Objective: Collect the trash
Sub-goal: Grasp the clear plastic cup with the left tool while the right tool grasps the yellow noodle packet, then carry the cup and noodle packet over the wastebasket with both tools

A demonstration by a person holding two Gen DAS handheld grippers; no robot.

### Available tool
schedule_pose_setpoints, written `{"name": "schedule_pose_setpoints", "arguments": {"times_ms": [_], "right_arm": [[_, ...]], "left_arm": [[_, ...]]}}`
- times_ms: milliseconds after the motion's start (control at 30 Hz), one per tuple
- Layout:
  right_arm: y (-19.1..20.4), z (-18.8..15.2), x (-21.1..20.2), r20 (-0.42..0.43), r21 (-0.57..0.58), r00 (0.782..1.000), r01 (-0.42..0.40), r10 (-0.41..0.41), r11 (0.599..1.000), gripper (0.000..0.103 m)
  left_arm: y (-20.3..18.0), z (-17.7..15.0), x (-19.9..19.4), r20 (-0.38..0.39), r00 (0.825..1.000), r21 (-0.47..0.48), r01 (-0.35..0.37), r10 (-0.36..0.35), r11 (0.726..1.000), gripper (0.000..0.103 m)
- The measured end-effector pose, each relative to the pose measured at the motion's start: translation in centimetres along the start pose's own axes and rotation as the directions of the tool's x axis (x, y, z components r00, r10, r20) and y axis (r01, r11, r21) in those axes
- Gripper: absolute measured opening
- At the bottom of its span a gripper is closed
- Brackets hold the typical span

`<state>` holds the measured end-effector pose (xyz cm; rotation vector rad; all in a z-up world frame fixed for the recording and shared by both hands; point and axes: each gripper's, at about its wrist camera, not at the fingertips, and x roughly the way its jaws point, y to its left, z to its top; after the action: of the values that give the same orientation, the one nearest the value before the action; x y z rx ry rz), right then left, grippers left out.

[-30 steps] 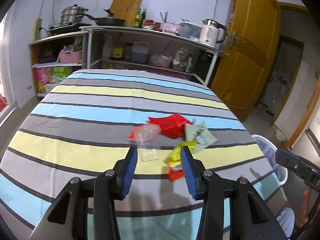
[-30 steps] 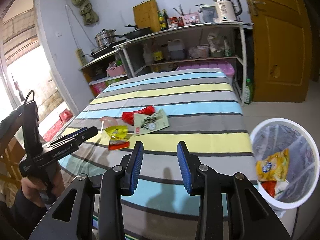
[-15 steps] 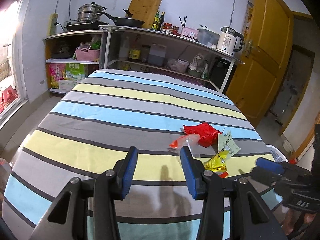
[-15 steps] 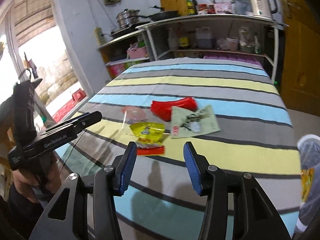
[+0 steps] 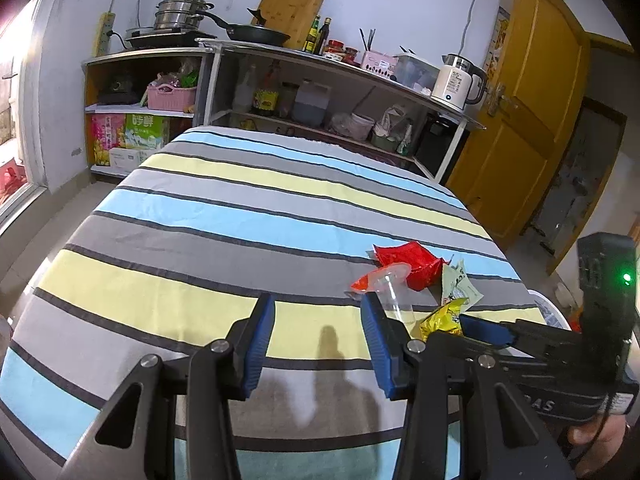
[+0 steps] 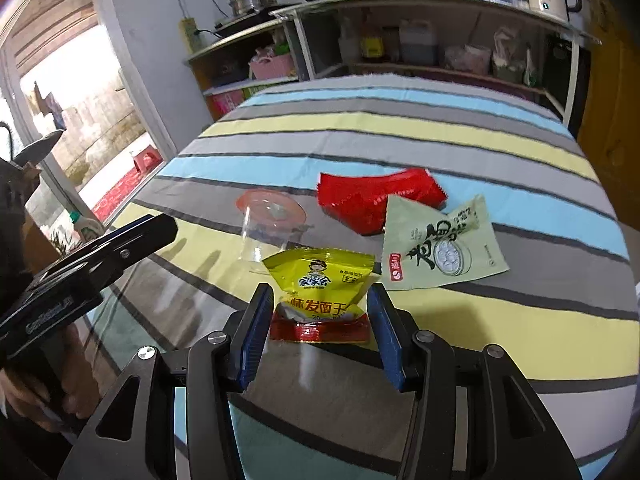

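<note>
Trash lies together on the striped tablecloth [image 6: 400, 128]: a yellow snack packet [image 6: 320, 276], a clear plastic cup [image 6: 266, 232] on its side, a red wrapper [image 6: 376, 200] and a pale green packet [image 6: 440, 248]. My right gripper [image 6: 319, 296] is open, with its blue pads on either side of the yellow packet's near end and not pressing it. My left gripper [image 5: 317, 308] is open over a yellow stripe, with nothing between its fingers. In the left wrist view the cup [image 5: 390, 284], red wrapper [image 5: 408, 262] and yellow packet [image 5: 442, 318] lie to its right, and the right gripper [image 5: 480, 328] reaches in beside them.
A white trash bin rim [image 5: 550, 312] shows past the table's right edge. Shelves [image 5: 320, 92] with pots, bottles and a kettle [image 5: 456, 82] stand behind the table. A yellow door [image 5: 532, 100] is at the right. A hand [image 6: 36, 392] holds the left gripper [image 6: 132, 236].
My right gripper swung away from the bin toward the trash pile and came down astride the yellow packet, with its jaws wider. The left gripper slid left, so the trash now sits to its right.
</note>
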<state>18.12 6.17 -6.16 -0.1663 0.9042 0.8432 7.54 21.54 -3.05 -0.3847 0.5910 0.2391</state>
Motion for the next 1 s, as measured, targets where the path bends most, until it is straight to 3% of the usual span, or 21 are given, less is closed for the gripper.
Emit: {"name": "schedule_pose_setpoints", "arguments": {"times_ms": [200,667,933,1000], "right_arm": [[-0.2,0.0,-0.2,0.012,0.018,1.000,-0.023,0.022,1.000,0.042],[-3.3,-1.0,-4.0,0.087,0.072,0.996,0.003,-0.010,0.997,0.042],[-5.3,-1.5,-5.3,0.112,0.114,0.993,0.013,-0.026,0.993,0.042],[-5.5,-1.6,-5.4,0.117,0.119,0.993,0.008,-0.022,0.993,0.042]], "left_arm": [[-0.6,0.2,0.6,-0.014,0.999,-0.005,0.032,-0.032,0.999,0.049],[-4.4,0.3,3.5,-0.092,0.995,0.038,0.051,-0.047,0.998,0.053],[-6.0,0.2,5.8,-0.181,0.983,0.058,-0.010,0.020,0.998,0.052],[-6.1,0.0,6.3,-0.204,0.978,0.057,-0.026,0.038,0.998,0.047]]}}
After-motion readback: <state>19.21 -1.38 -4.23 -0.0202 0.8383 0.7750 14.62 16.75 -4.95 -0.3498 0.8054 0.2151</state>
